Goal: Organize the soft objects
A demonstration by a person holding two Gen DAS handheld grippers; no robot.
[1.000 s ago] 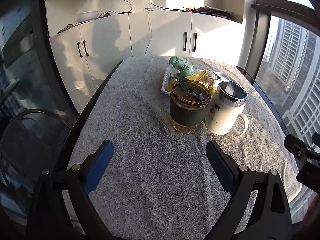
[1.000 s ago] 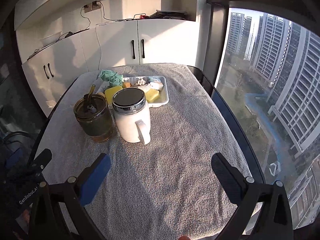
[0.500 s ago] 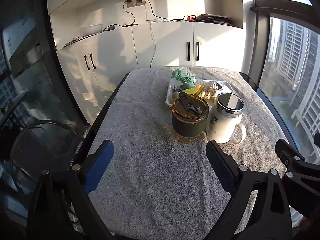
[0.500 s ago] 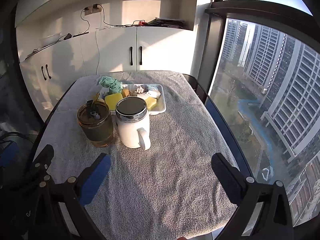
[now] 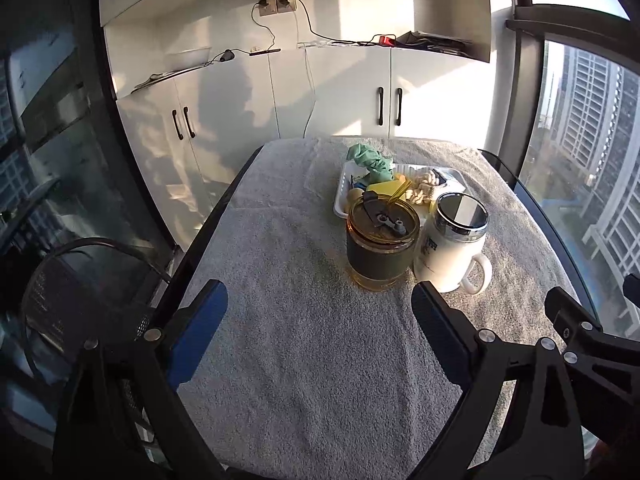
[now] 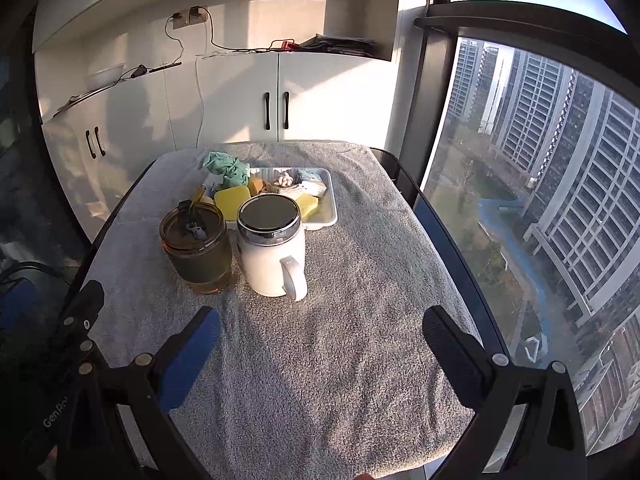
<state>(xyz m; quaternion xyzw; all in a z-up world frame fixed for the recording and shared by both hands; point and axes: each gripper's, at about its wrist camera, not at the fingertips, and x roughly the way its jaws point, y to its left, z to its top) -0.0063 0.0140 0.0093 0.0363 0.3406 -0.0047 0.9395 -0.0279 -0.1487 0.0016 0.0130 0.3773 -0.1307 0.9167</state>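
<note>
A white tray (image 6: 329, 204) at the far middle of the towel-covered table (image 6: 360, 360) holds soft things: a crumpled green cloth (image 6: 226, 169), yellow sponges (image 6: 232, 201), a knotted white rope (image 6: 285, 179). In the left wrist view the same tray (image 5: 341, 200) and green cloth (image 5: 370, 160) sit behind the cups. My left gripper (image 5: 320, 300) hovers open over the near towel, nothing between its blue-padded fingers. My right gripper (image 6: 320, 324) is open too, empty, short of the mug.
An amber tumbler with a dark sleeve and straw (image 6: 197, 246) and a white lidded mug (image 6: 274, 252) stand in front of the tray. White cabinets (image 6: 276, 108) rise behind the table. A glass wall (image 6: 540, 200) runs along the right edge.
Both views have pulled back and risen a little, so the cups and tray sit lower and farther from the fingers. Both grippers stayed open and empty.
</note>
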